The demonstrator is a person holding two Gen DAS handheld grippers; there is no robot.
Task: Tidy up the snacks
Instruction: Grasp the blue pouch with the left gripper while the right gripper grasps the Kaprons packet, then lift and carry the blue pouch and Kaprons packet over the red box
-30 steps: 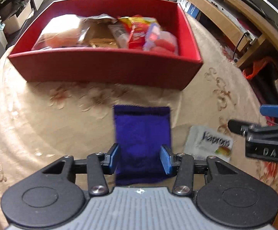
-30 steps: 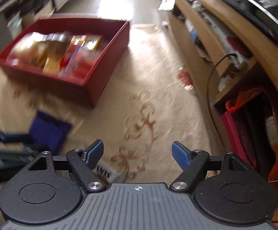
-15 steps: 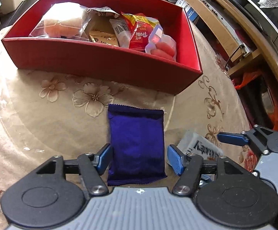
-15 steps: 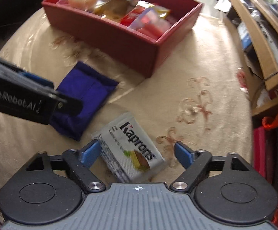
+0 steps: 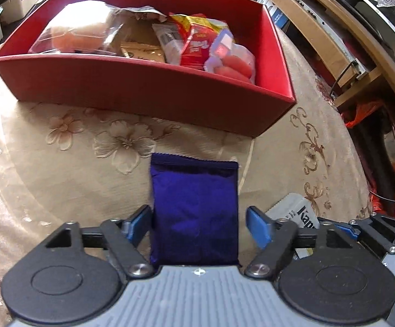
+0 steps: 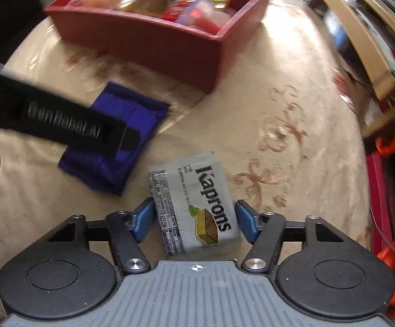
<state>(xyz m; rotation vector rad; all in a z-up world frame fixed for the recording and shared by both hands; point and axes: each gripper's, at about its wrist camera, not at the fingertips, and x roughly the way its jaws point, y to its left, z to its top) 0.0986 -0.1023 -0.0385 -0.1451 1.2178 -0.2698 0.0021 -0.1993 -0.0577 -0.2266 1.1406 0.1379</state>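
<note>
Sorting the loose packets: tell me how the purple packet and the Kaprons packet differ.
The purple packet is plain dark foil; the Kaprons packet is grey and printed with a wafer picture. Purple lies nearer the red box, Kaprons further out. Both lie flat on the tablecloth, each between blue pads.

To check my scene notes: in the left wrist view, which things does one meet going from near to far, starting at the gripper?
left gripper → blue packet between its open fingers → bare flowered tablecloth → red box → snack packs inside it.
</note>
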